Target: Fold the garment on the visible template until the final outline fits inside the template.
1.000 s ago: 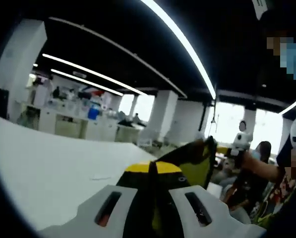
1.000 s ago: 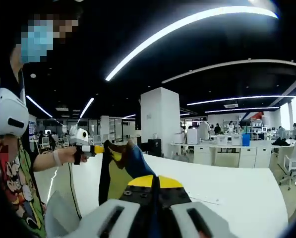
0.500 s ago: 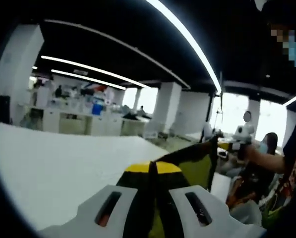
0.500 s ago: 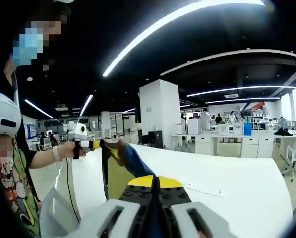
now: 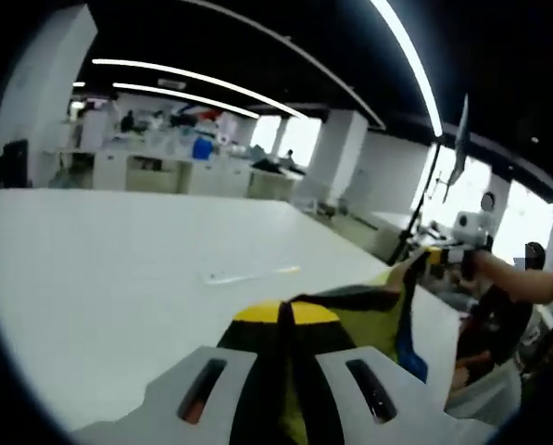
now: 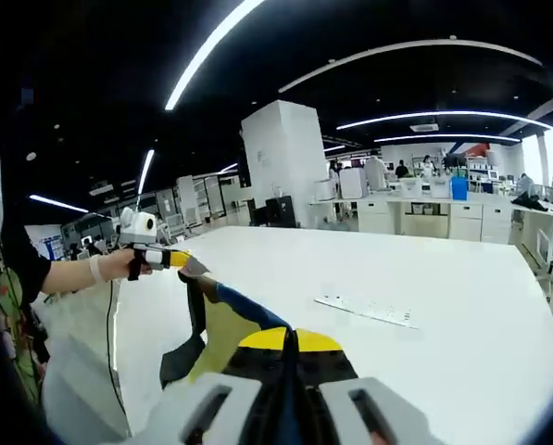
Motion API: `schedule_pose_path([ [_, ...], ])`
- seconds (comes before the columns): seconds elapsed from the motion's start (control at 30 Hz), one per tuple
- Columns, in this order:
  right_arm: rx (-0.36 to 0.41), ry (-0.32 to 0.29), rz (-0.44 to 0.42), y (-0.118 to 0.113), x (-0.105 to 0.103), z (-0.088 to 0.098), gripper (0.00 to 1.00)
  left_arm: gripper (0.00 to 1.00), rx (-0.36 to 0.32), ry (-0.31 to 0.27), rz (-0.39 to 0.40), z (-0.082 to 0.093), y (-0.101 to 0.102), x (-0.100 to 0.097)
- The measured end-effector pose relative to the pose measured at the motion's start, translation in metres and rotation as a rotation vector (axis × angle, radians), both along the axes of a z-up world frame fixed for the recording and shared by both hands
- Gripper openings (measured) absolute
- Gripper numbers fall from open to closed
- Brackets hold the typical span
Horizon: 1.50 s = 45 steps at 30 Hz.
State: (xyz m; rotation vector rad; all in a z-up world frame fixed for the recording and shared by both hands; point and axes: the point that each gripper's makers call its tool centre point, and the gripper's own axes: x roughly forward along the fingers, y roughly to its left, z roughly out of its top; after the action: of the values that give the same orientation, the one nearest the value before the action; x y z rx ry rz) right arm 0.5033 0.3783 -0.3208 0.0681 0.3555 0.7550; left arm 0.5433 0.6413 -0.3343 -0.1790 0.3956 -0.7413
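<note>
Both tongs, left gripper (image 5: pixel 281 320) and right gripper (image 6: pixel 288 345), were clamped on the garment (image 6: pixel 222 324), limp light cloth best held at its edges above the desk (image 6: pixel 424 278).

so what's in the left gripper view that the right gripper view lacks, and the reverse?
Left gripper view: the left gripper shut on the garment, with the right gripper holding the far end; bright windows behind.

Right gripper view: the right gripper shut on the garment, with the left gripper and the person's hand at the far end; a white pillar.

Both: the white table, the flat white strip on it, and the garment stretched between the grippers.
</note>
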Motion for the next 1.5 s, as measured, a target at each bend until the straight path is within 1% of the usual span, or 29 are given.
schedule_pose_path([
  [0.03,-0.004,0.006,0.002,0.001,0.008,-0.007,0.00,0.00,0.011,0.006,0.004,-0.008,0.001,0.007],
  [0.07,-0.006,0.027,0.002,0.001,0.015,-0.016,0.00,0.00,0.012,0.025,0.008,-0.016,0.000,0.014],
  [0.1,-0.005,0.039,-0.001,0.001,0.020,-0.022,0.00,0.00,0.010,0.033,0.008,-0.021,-0.001,0.018],
  [0.17,-0.019,0.079,-0.010,-0.002,0.031,-0.041,0.00,0.00,0.019,0.054,0.010,-0.032,-0.002,0.026],
  [0.2,-0.028,0.103,-0.013,-0.003,0.037,-0.052,0.00,0.00,0.036,0.062,0.004,-0.041,-0.004,0.032],
  [0.23,-0.029,0.107,-0.012,-0.003,0.040,-0.055,0.00,0.00,0.045,0.068,0.003,-0.047,-0.005,0.036],
  [0.3,-0.033,0.153,-0.017,-0.005,0.051,-0.077,0.00,0.00,0.073,0.100,0.004,-0.066,-0.005,0.045],
  [0.33,-0.035,0.167,-0.023,-0.006,0.056,-0.084,0.00,0.00,0.081,0.114,0.008,-0.074,-0.005,0.049],
  [0.37,-0.038,0.193,-0.035,-0.008,0.063,-0.097,0.00,0.00,0.084,0.120,0.008,-0.083,-0.008,0.056],
  [0.4,-0.040,0.208,-0.042,-0.009,0.070,-0.106,0.00,0.00,0.096,0.147,0.011,-0.095,-0.009,0.061],
  [0.47,-0.038,0.220,-0.047,-0.008,0.077,-0.115,0.00,0.00,0.120,0.161,0.008,-0.109,-0.011,0.067],
  [0.53,-0.040,0.240,-0.047,-0.008,0.085,-0.126,0.00,0.00,0.124,0.174,0.010,-0.120,-0.014,0.076],
  [0.63,-0.074,0.282,-0.051,-0.012,0.096,-0.151,0.00,0.00,0.127,0.209,0.022,-0.139,-0.017,0.088],
  [0.7,-0.085,0.307,-0.062,-0.015,0.101,-0.164,0.00,0.00,0.136,0.219,0.024,-0.149,-0.018,0.094],
  [0.8,-0.087,0.335,-0.072,-0.016,0.106,-0.178,0.00,0.00,0.136,0.244,0.035,-0.161,-0.020,0.099],
  [0.9,-0.095,0.352,-0.082,-0.017,0.109,-0.188,0.00,0.00,0.147,0.255,0.037,-0.169,-0.020,0.101],
  [1.0,-0.113,0.360,-0.097,-0.020,0.112,-0.195,0.00,0.00,0.155,0.271,0.057,-0.176,-0.018,0.106],
  [1.13,-0.115,0.370,-0.108,-0.020,0.114,-0.200,0.00,0.00,0.167,0.299,0.062,-0.186,-0.019,0.108],
  [1.43,-0.123,0.373,-0.108,-0.020,0.115,-0.203,0.00,0.00,0.183,0.298,0.057,-0.193,-0.021,0.109],
  [1.5,-0.135,0.357,-0.094,-0.019,0.115,-0.203,0.00,0.00,0.197,0.285,0.045,-0.193,-0.021,0.108],
])
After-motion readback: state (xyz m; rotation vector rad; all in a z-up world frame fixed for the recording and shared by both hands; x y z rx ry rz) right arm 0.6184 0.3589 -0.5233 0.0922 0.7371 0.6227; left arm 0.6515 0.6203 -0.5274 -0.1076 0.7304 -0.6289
